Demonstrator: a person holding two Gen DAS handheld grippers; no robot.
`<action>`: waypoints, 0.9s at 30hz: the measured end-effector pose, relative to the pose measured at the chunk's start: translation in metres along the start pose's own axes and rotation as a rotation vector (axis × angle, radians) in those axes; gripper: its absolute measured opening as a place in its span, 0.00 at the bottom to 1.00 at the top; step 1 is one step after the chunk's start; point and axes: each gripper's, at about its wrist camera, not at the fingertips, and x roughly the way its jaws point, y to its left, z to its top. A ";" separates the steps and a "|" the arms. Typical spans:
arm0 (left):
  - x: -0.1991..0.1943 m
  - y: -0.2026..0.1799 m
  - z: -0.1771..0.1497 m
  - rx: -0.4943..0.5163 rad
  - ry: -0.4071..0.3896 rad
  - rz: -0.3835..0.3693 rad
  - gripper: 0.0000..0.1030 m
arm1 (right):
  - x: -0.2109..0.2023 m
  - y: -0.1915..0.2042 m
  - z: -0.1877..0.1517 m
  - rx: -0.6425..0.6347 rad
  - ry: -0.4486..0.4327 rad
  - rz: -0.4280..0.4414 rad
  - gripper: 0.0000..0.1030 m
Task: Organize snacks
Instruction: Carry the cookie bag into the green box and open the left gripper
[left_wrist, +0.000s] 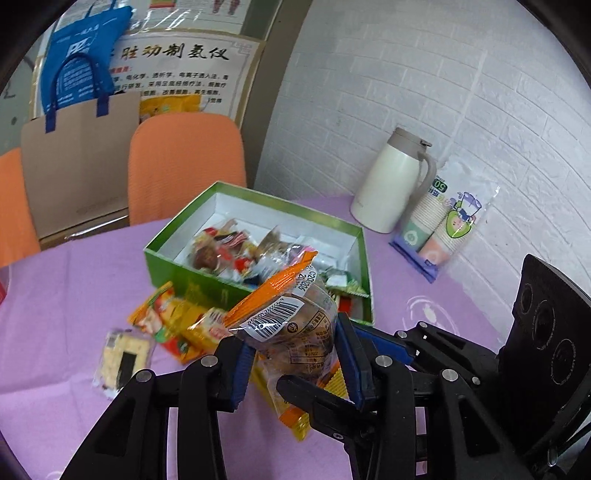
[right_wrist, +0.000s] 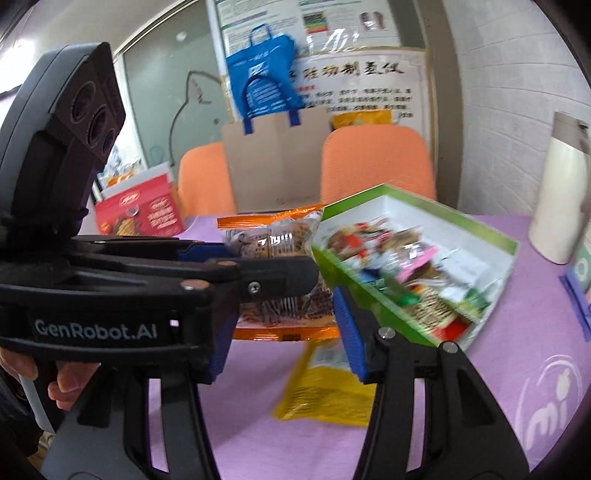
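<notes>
Left claw (left_wrist: 295, 347) is clamping an orange-edged snack packet (left_wrist: 291, 317), lifted at lower centre, just short of the green box (left_wrist: 177, 269). Right claw (right_wrist: 280, 321) is gaping apart, gripping nothing. Right wrist view alone is showing a red carton (right_wrist: 140, 214) at left; left view alone, loose packets (left_wrist: 173, 325) lying on bare purple tabletop (left_wrist: 55, 295).

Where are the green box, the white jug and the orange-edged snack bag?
green box (left_wrist: 168, 260), left wrist view, front wall.
white jug (left_wrist: 388, 184), left wrist view, body.
orange-edged snack bag (left_wrist: 295, 325), left wrist view, clear middle near the barcode, held in the left tongs (left_wrist: 291, 360).
</notes>
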 end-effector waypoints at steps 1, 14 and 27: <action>0.007 -0.007 0.007 0.015 0.001 -0.011 0.40 | -0.002 -0.011 0.002 0.012 -0.012 -0.015 0.52; 0.101 -0.045 0.051 0.069 0.062 -0.086 0.41 | 0.001 -0.101 0.010 0.125 -0.036 -0.096 0.52; 0.108 -0.026 0.047 0.067 -0.016 0.048 0.94 | 0.011 -0.114 -0.001 0.057 -0.066 -0.197 0.86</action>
